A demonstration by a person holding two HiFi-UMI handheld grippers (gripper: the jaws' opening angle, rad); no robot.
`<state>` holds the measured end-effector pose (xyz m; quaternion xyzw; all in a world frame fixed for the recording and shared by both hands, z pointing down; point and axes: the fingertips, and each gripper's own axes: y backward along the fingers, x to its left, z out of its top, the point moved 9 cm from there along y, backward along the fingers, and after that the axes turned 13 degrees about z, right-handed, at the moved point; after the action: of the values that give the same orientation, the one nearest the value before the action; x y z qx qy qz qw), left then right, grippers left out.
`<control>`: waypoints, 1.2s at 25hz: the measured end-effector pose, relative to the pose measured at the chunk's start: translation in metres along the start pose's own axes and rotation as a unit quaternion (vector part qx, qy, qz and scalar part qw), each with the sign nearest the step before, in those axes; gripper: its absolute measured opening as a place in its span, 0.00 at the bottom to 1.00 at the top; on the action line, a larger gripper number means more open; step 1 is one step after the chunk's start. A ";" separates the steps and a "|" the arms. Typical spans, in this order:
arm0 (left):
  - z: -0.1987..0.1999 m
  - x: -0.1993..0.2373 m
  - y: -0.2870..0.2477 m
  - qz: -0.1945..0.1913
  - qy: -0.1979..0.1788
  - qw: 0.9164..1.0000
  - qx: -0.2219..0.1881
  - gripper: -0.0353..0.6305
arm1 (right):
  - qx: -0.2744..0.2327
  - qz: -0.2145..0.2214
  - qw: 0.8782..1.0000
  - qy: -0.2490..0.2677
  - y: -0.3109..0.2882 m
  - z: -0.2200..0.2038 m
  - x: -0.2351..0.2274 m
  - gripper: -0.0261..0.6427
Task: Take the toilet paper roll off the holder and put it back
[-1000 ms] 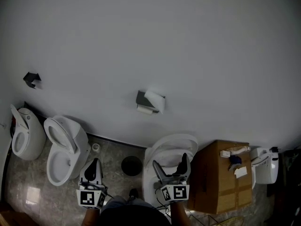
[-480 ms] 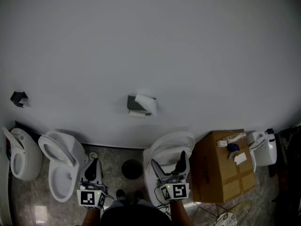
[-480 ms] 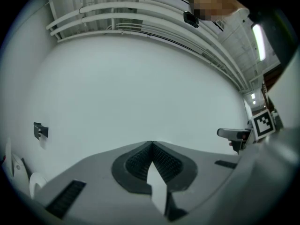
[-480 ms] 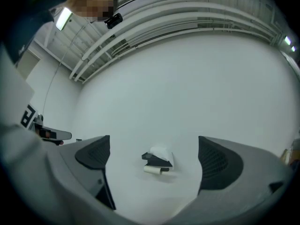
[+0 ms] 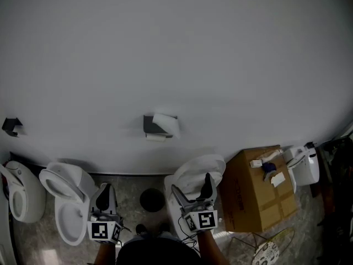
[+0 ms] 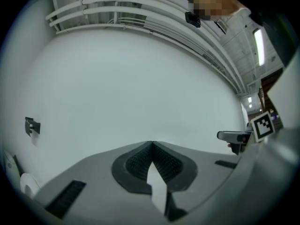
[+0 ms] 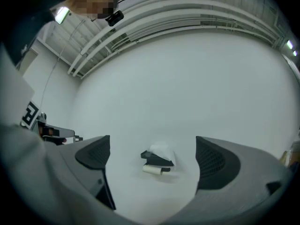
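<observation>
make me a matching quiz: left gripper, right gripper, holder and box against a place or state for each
Column one
1. left gripper
2. right gripper
3. holder
4. box

Column two
a. on the floor
b. jaws apart
c. on the wall
d. jaws together

Pairs: 1-d, 2-b, 3-c, 4-a
</observation>
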<state>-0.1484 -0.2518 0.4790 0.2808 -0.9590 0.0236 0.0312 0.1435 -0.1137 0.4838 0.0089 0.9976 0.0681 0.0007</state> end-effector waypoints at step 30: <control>-0.013 -0.013 -0.046 0.012 0.005 1.000 -0.001 0.06 | 0.038 0.045 0.998 0.007 -0.115 -0.045 -0.082 0.88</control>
<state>-0.1117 -0.2824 0.4922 0.2690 -0.9621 0.0247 0.0363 0.2232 -0.2350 0.5125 0.0532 0.9981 0.0298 -0.0096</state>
